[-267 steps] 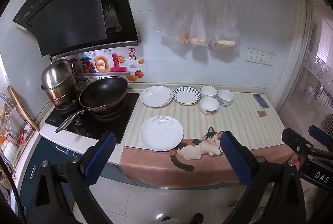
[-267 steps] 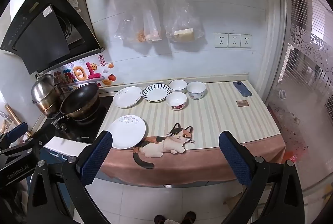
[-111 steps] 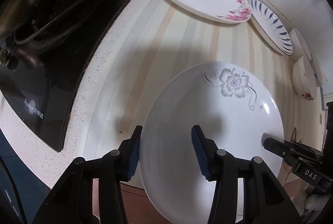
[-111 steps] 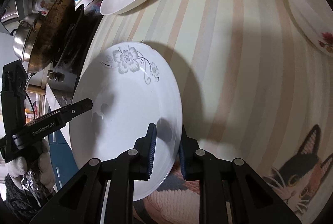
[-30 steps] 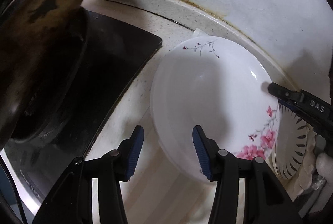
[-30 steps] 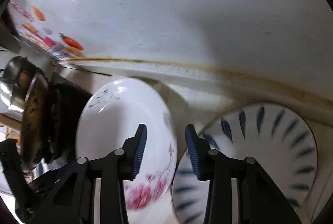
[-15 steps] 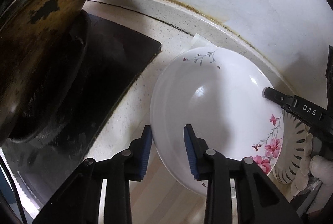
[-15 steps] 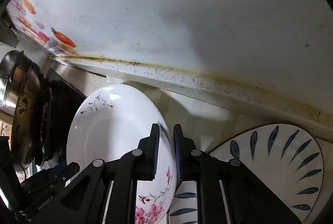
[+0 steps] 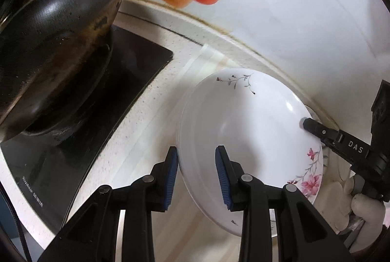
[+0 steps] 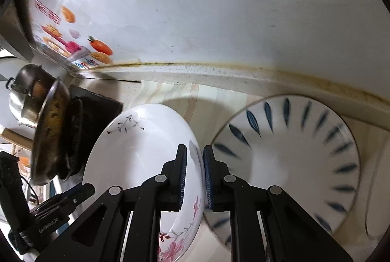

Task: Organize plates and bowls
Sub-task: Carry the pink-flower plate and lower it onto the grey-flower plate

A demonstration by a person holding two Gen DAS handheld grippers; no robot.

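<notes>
Left wrist view. Left gripper (image 9: 196,174) is closed down on the near-left rim of the floral plate (image 9: 246,130); blue fingers (image 9: 171,174) bracket the rim, one outside, one over the bowl of the plate. The plate sits tilted by the back wall, beside the black cooktop (image 9: 97,101). A second rim shows under its left edge, so there may be another plate beneath; I cannot tell for sure. Right gripper (image 9: 304,122) reaches in from the right and meets the plate's far rim; its fingertips are hidden behind the rim. A gloved hand (image 9: 363,203) is cut off at the lower right. The dark wok (image 9: 56,47) fills the upper left, partly out of frame.

Right wrist view. The right gripper's fingers (image 10: 181,176) are nearly together, pinching the floral plate's right rim. The blue-striped plate (image 10: 292,159) lies flat on the striped worktop (image 10: 212,101) just to the right, its near edge blurred and hidden behind the gripper. The left gripper is at lower left, its tips hidden behind the plate edge. A steel pot (image 10: 24,91) is small and distorted at the left.
</notes>
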